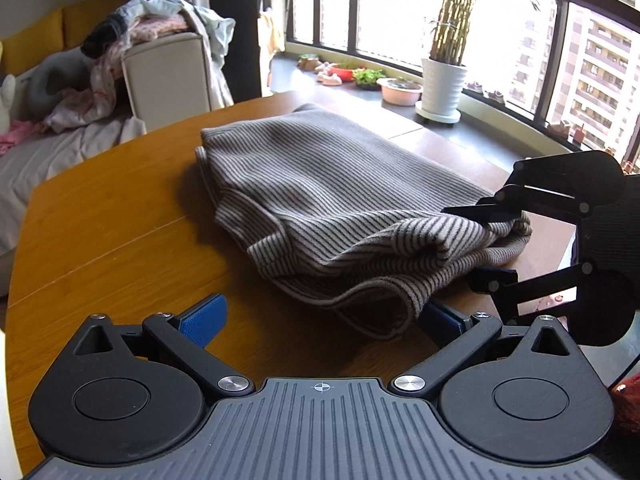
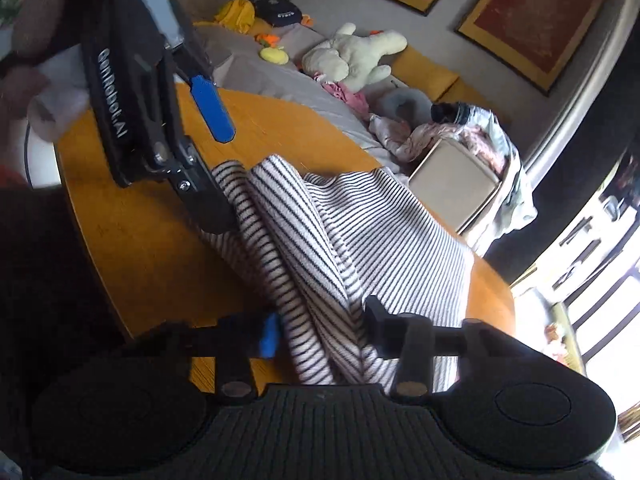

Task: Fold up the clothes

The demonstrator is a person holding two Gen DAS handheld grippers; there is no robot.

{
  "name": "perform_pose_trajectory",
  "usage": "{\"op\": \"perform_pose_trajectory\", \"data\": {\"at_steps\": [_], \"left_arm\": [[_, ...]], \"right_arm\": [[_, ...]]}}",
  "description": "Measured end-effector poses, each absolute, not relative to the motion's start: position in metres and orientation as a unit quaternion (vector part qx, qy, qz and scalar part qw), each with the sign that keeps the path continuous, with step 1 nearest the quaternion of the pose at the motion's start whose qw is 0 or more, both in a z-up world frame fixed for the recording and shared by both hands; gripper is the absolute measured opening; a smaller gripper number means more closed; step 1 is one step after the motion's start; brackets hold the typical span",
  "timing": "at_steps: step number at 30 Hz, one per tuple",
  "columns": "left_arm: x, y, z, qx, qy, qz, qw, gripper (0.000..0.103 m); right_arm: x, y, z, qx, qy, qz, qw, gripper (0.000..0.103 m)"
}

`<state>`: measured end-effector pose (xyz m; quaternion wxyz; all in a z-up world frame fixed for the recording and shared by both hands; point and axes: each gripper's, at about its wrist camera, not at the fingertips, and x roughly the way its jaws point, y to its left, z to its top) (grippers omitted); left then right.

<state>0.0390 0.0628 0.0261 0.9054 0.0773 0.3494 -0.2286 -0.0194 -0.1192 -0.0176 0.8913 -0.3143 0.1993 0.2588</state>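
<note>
While the right gripper (image 2: 316, 336) pinches the grey striped knit garment's (image 1: 320, 200) lower-right corner, seemingly firmly, the left gripper (image 1: 320, 320) gapes empty just below its hem.

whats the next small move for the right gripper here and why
Probably carry the pinched edge up and across toward the far side of the table. The right gripper has a bunched fold of the striped garment between its jaws, and the near edge lies loose and rumpled. The left gripper sits open at that near edge, gripping nothing.
</note>
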Motion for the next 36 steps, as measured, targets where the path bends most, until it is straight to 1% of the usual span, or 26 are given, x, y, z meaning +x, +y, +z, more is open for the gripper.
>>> {"op": "perform_pose_trajectory", "data": {"at_steps": [3,6,8,9,10,11,13,16,19,20,22,23,26,29,30,32,33,34,36], "left_arm": [[0.041,0.082,0.045,0.036,0.33,-0.233,0.914,0.103],[0.057,0.092,0.058,0.005,0.307,-0.226,0.924,0.103],[0.075,0.092,0.061,-0.012,0.301,-0.23,0.925,0.095],[0.086,0.09,0.06,-0.02,0.303,-0.235,0.923,0.083],[0.099,0.087,0.056,-0.026,0.311,-0.24,0.919,0.076],[0.113,0.083,0.051,-0.032,0.319,-0.244,0.915,0.075],[0.141,0.079,0.037,-0.037,0.339,-0.247,0.907,0.065],[0.172,0.082,0.017,-0.049,0.37,-0.246,0.895,0.063],[0.187,0.089,0.0,-0.053,0.397,-0.247,0.882,0.063],[0.188,0.093,-0.003,-0.054,0.4,-0.249,0.88,0.063],[0.186,0.1,-0.005,-0.058,0.405,-0.251,0.878,0.063],[0.183,0.104,-0.003,-0.059,0.405,-0.248,0.878,0.063],[0.17,0.118,0.012,-0.06,0.388,-0.235,0.889,0.065],[0.152,0.131,0.034,-0.064,0.361,-0.226,0.903,0.075],[0.146,0.134,0.043,-0.072,0.349,-0.231,0.905,0.079],[0.137,0.135,0.056,-0.092,0.332,-0.255,0.904,0.084],[0.133,0.135,0.062,-0.103,0.324,-0.27,0.901,0.091],[0.129,0.132,0.065,-0.115,0.318,-0.288,0.896,0.096],[0.124,0.12,0.064,-0.134,0.318,-0.324,0.881,0.097]], "right_arm": [[-0.019,-0.129,0.0,-0.29,0.208,0.275,0.892,0.027],[-0.024,-0.14,0.02,-0.27,0.226,0.305,0.885,0.025],[-0.032,-0.145,0.035,-0.284,0.224,0.337,0.87,0.025],[-0.037,-0.147,0.044,-0.299,0.219,0.351,0.86,0.025],[-0.041,-0.148,0.053,-0.32,0.209,0.36,0.851,0.025],[-0.043,-0.148,0.064,-0.339,0.198,0.363,0.845,0.025],[-0.043,-0.148,0.088,-0.369,0.179,0.363,0.837,0.024],[-0.015,-0.147,0.119,-0.371,0.168,0.375,0.833,0.023],[0.043,-0.146,0.127,-0.345,0.176,0.393,0.834,0.023],[0.067,-0.145,0.122,-0.342,0.18,0.401,0.831,0.02],[0.113,-0.14,0.1,-0.348,0.19,0.389,0.831,0.015],[0.138,-0.137,0.086,-0.349,0.203,0.373,0.836,0.011],[0.194,-0.133,0.035,-0.338,0.258,0.322,0.846,0.008],[0.209,-0.138,0.003,-0.307,0.286,0.309,0.854,0.008],[0.208,-0.141,-0.001,-0.295,0.284,0.306,0.859,0.008],[0.207,-0.148,-0.004,-0.276,0.28,0.299,0.869,0.008],[0.207,-0.15,-0.005,-0.271,0.279,0.296,0.873,0.008],[0.206,-0.15,-0.006,-0.269,0.278,0.294,0.874,0.008],[0.207,-0.152,-0.008,-0.264,0.279,0.29,0.877,0.008]]}}
